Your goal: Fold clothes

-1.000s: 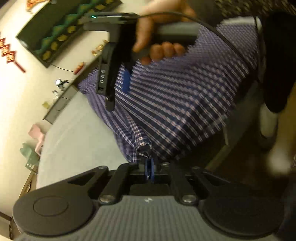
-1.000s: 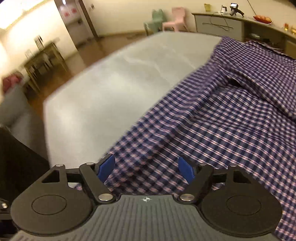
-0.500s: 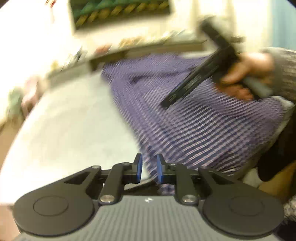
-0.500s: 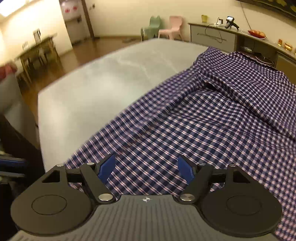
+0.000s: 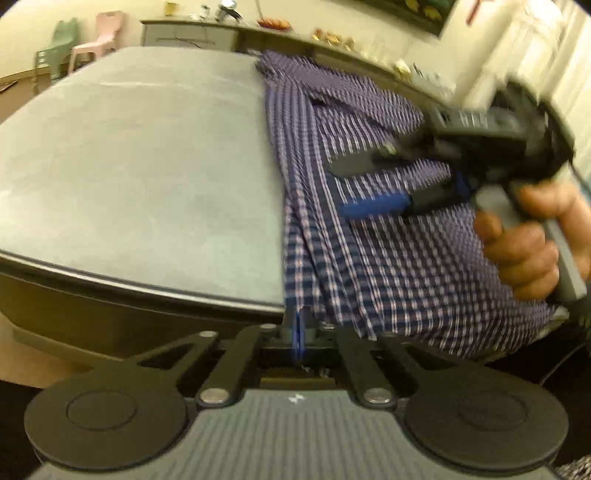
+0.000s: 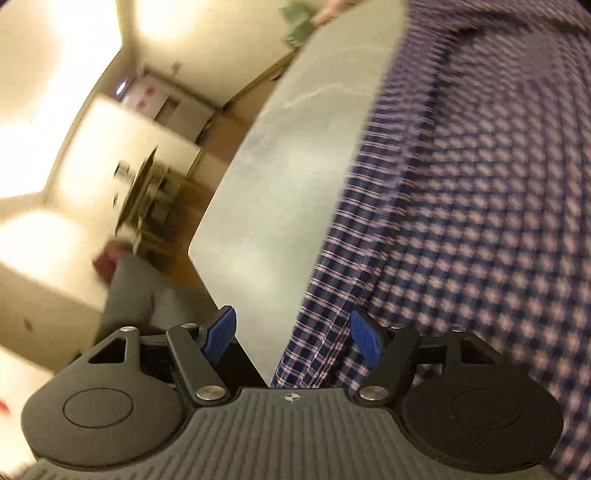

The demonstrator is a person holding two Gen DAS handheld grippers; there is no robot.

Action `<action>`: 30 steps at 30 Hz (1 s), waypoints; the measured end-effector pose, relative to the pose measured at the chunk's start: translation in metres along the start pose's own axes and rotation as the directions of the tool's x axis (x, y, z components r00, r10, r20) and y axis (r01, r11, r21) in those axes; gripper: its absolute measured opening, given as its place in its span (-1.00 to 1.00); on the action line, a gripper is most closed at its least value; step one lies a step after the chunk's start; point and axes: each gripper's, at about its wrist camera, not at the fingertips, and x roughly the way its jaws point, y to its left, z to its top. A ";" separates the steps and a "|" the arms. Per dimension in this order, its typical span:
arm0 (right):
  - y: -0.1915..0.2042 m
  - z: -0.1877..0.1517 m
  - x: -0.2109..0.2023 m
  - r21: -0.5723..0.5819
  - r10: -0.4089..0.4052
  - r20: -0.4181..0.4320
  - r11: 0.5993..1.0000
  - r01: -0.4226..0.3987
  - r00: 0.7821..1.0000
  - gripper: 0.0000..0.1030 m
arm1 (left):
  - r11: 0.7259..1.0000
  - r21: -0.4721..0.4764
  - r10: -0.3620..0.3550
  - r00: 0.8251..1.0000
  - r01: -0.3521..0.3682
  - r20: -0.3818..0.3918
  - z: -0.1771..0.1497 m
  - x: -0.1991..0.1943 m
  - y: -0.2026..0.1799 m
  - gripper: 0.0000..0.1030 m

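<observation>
A blue and white checked shirt (image 5: 388, 240) lies on the right part of a big grey tabletop (image 5: 147, 166). Its near end hangs over the front edge of the tabletop. The left part of the tabletop is bare.

The left tongs (image 5: 298, 332) sit just below that front edge. The two blue pads are pressed tight together, with no gap. The shirt's hanging edge comes down right to them, so they look to be pinching the cloth there.

The right tongs (image 5: 373, 184) show up in the left wrist view, blurry, over the middle of the shirt. A hand (image 5: 532, 240) grips the handle. In the right wrist view the right tongs (image 6: 291, 332) are wide open. One blue pad is over the bare tabletop (image 6: 295, 166) and the other is over the shirt (image 6: 480, 221). The shirt's edge runs between the two pads, but they are not squeezing it.

Far back there is a long sideboard (image 5: 192, 33) with small things on top. A pink chair (image 5: 92, 40) and a green chair (image 5: 55, 44) stand side by side near the wall.
</observation>
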 end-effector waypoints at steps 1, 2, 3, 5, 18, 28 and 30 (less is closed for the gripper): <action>-0.004 -0.002 -0.002 0.042 0.010 0.005 0.999 -0.011 1.000 0.40 | 0.999 -0.027 -0.019 1.000 0.020 0.009 0.000 -0.002 0.003 -0.99; -0.006 -0.005 -0.001 0.062 0.020 0.009 0.998 -0.021 1.000 0.41 | 0.998 -0.048 -0.037 0.999 0.038 0.014 0.001 -0.003 0.006 -0.99; -0.005 -0.009 0.003 0.071 0.039 0.006 0.997 -0.039 0.999 0.41 | 0.997 -0.060 -0.054 0.998 0.055 0.019 0.001 -0.004 0.007 -0.99; 0.002 -0.017 0.015 0.077 0.077 -0.016 0.994 -0.075 0.997 0.41 | 0.994 -0.074 -0.076 0.996 0.079 0.035 0.003 -0.008 0.007 -0.98; 0.014 -0.042 0.027 0.132 0.103 0.059 0.985 -0.110 0.993 -0.72 | 0.874 0.453 0.090 0.975 -0.176 0.205 -0.024 -0.004 -0.083 -0.27; 0.010 -0.045 0.019 0.256 0.184 0.155 0.941 -0.219 0.971 -0.84 | 0.407 0.707 0.366 0.812 -0.578 0.454 -0.065 0.071 -0.135 -0.90; 0.006 -0.041 0.016 0.255 0.160 0.166 0.946 -0.199 0.973 -0.84 | 0.298 0.716 0.402 0.763 -0.632 0.506 -0.072 0.086 -0.142 -0.96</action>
